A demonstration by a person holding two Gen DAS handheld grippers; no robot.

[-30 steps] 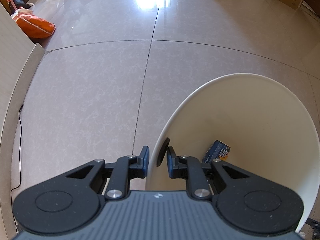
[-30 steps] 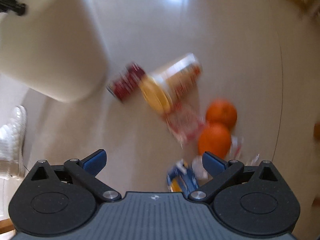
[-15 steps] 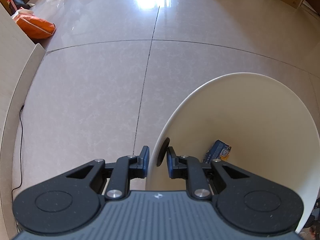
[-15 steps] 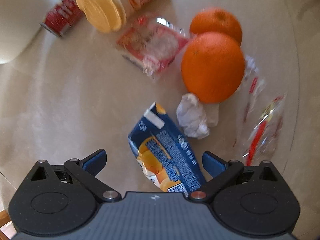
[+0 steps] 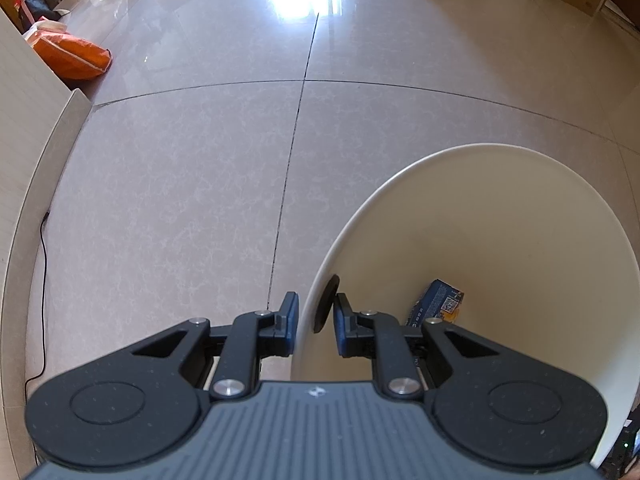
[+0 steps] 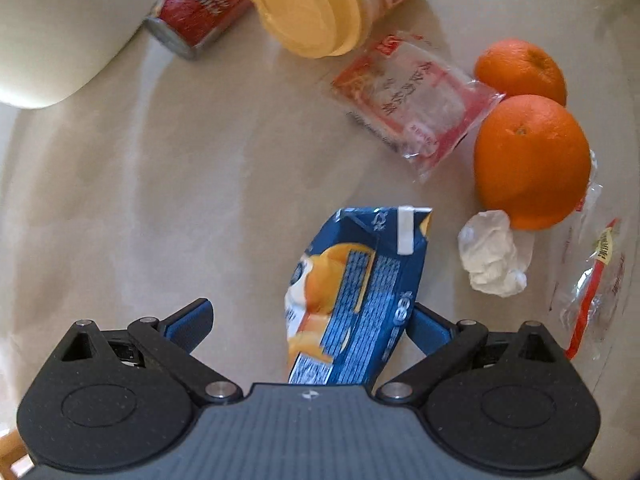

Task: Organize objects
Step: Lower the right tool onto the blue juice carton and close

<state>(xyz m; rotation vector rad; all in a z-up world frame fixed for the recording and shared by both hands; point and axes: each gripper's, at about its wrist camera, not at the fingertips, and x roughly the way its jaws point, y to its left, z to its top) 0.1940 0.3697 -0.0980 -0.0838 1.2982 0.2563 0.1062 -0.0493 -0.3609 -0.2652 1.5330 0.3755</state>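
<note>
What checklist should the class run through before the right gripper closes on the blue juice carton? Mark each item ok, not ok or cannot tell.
1. Right gripper open: ok.
2. Blue juice carton between the fingers: ok, though nearer the right-hand finger.
3. Crumpled tissue and large orange outside the jaws: ok.
4. Left gripper shut on the white bin rim: ok.
5. Room in the bin: ok; only one small carton shows at the bottom.
6. Pads touching the carton: cannot tell.

The left tongs [image 5: 316, 322] pinch the cream bin's rim [image 5: 320, 276], a blue carton [image 5: 438, 302] inside.
</note>
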